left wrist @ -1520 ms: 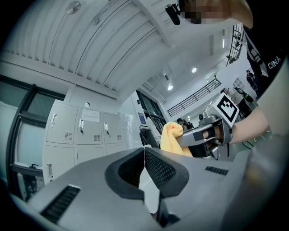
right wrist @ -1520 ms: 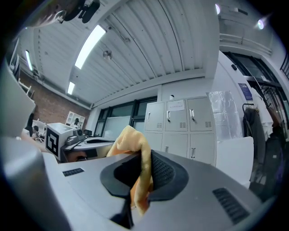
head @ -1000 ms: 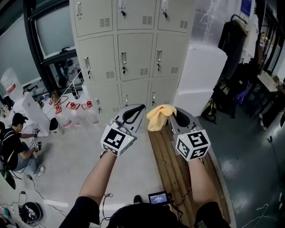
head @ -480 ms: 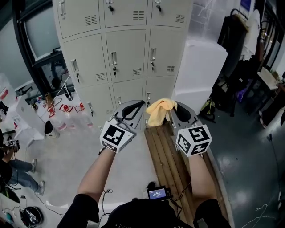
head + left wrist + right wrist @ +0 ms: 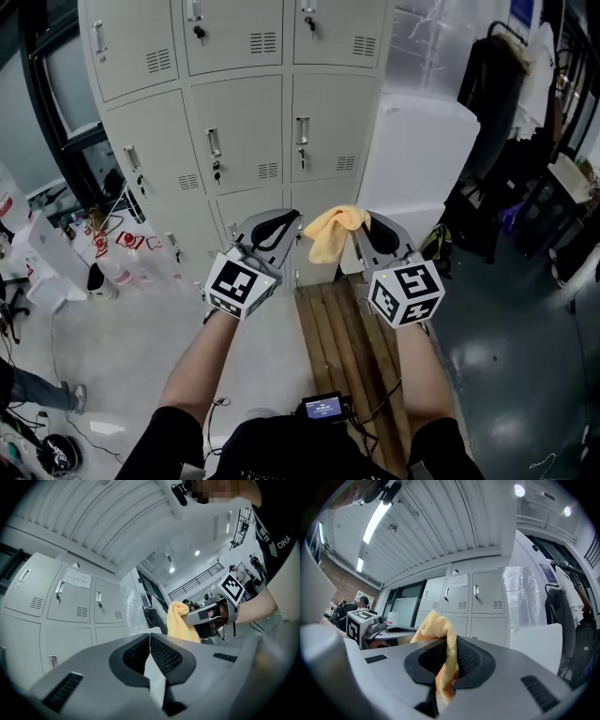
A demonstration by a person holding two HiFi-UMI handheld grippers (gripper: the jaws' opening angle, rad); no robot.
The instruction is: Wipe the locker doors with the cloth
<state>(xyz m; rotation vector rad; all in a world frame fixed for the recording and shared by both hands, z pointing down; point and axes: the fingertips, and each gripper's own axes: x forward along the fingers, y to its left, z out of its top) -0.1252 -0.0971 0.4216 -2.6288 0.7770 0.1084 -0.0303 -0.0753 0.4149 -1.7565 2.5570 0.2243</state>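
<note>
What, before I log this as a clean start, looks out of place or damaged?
Nothing stands out. The locker doors are shut and look undamaged, the yellow cloth is clamped in the right tool, and the left tool is closed on nothing.

cloth (image 5: 335,228): yellow, crumpled, hanging, pinched in right gripper (image 5: 449,654) | locker doors (image 5: 246,131): pale grey, vented, all shut, apart from cloth

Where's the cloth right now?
Head view, centre: the yellow cloth hangs pinched in the right gripper, just right of the shut left gripper, in front of the lockers.
</note>
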